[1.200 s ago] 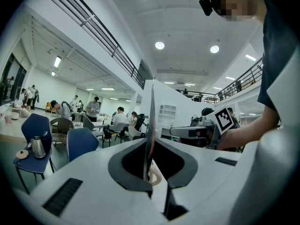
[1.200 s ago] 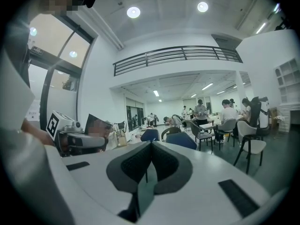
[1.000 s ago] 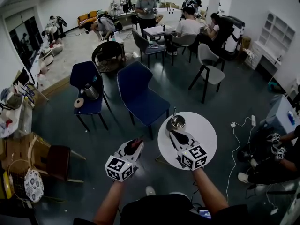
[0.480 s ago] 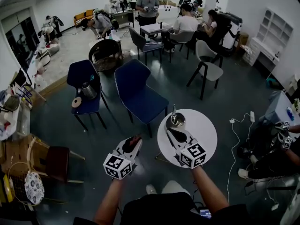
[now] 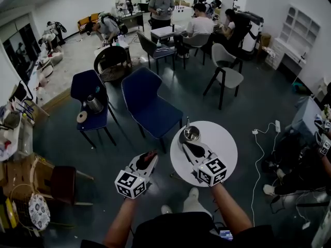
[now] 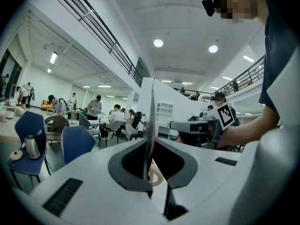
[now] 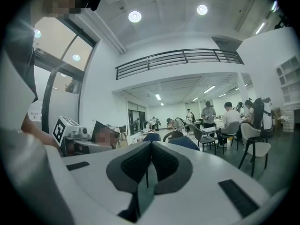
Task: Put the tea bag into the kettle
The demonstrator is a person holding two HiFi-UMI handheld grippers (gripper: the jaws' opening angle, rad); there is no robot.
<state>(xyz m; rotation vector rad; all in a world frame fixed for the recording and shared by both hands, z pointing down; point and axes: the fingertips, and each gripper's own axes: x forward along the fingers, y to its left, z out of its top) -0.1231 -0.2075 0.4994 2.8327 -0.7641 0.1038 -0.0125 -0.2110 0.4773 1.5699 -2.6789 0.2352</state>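
In the lower middle of the head view, the round tabletop (image 5: 223, 153) carries the kettle (image 5: 191, 134) at its upper-left edge. The right tongs (image 5: 185, 145) are over the tabletop just below the kettle, and the left tongs (image 5: 150, 158), with the tea bag (image 6: 150, 111) between their jaws, are off the tabletop to its left. Above them stands a chair (image 5: 150, 105); left of it a second chair (image 5: 84, 86) bears a second kettle (image 5: 94, 104) and a roll (image 5: 81, 117) on its seat, and a third chair (image 5: 227, 76) stands at upper right.
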